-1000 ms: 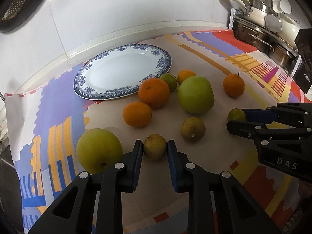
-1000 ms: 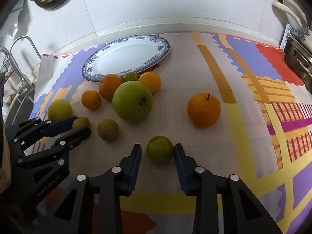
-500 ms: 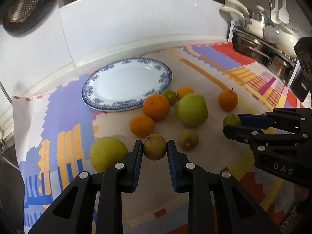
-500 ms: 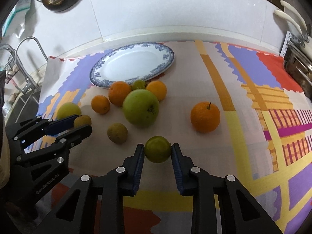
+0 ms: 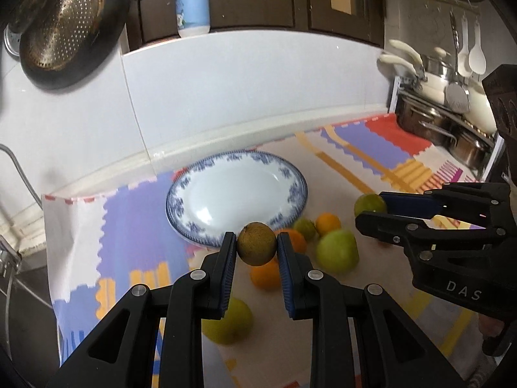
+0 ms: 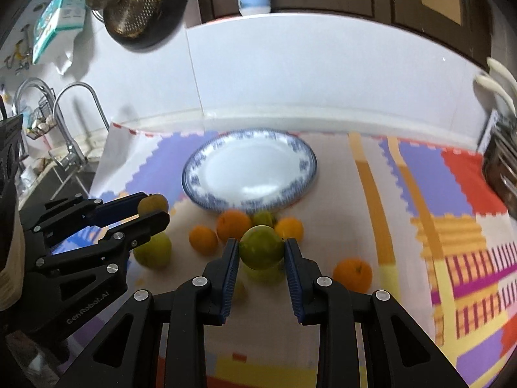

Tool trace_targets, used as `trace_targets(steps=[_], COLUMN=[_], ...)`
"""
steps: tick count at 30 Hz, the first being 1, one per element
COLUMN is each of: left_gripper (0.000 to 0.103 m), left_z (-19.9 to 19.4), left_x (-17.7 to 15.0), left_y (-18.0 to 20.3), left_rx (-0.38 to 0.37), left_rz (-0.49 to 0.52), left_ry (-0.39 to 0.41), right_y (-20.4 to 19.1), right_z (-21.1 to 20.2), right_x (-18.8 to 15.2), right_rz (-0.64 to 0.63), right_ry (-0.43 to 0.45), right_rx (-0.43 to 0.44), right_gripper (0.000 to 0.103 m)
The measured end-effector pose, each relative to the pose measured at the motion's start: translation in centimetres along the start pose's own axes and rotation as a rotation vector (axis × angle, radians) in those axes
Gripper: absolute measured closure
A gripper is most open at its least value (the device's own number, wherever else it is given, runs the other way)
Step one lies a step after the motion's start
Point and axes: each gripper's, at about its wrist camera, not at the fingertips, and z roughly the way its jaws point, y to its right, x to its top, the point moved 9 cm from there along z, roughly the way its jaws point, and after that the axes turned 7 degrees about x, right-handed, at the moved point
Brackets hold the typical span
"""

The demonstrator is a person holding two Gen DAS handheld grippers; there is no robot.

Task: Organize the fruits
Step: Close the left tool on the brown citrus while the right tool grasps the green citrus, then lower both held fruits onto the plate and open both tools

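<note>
My left gripper is shut on a small brownish-green fruit and holds it above the cloth, just short of the blue-rimmed white plate. My right gripper is shut on a small green fruit, also lifted, in front of the plate. Each gripper shows in the other's view: the right one with its fruit, the left one with its fruit. Oranges and larger green fruits lie on the cloth below.
A colourful patterned cloth covers the counter. A white backsplash stands behind the plate. Pots sit at the far right, a sink with taps at the left. One orange lies apart at the right.
Both grippers closed on their small fruits, lifted them off the cloth and moved them up and toward the plate. The other fruits stayed in place.
</note>
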Motion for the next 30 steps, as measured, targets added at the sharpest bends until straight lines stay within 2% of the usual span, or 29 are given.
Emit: trace_targets(steps=[9, 14, 23, 28, 30], left_gripper=[0.077, 0.077, 0.077, 0.077, 0.077], left_z=[2.7, 5.2, 10.7, 13.8, 14.9], left_x=[4.0, 5.5, 6.8, 6.7, 6.6], left_y=[-2.2, -3.3, -4.4, -4.9, -4.9], left_rx=[-0.001, -0.014, -0.032, -0.057, -0.067], left_rz=[-0.018, -0.031, -0.017, -0.005, -0.001], left_ry=[0.016, -0.008, -0.071, -0.134, -0.158], right_y=[0.0, 0.4, 1.9, 3.0, 3.4], right_z=[2.3, 4.5, 9.8, 13.3, 14.8], right_x=[5.0, 7.5, 10.5, 10.7, 10.8], right_rz=[-0.037, -0.058, -0.061, -0.042, -0.043], right_ry=[0.035, 0.027, -0.054, -0.126, -0.13], right_rx=[0.03, 0.03, 0.025, 0.026, 0.025], right_gripper=[0.073, 0.073, 0.073, 0.073, 0.073])
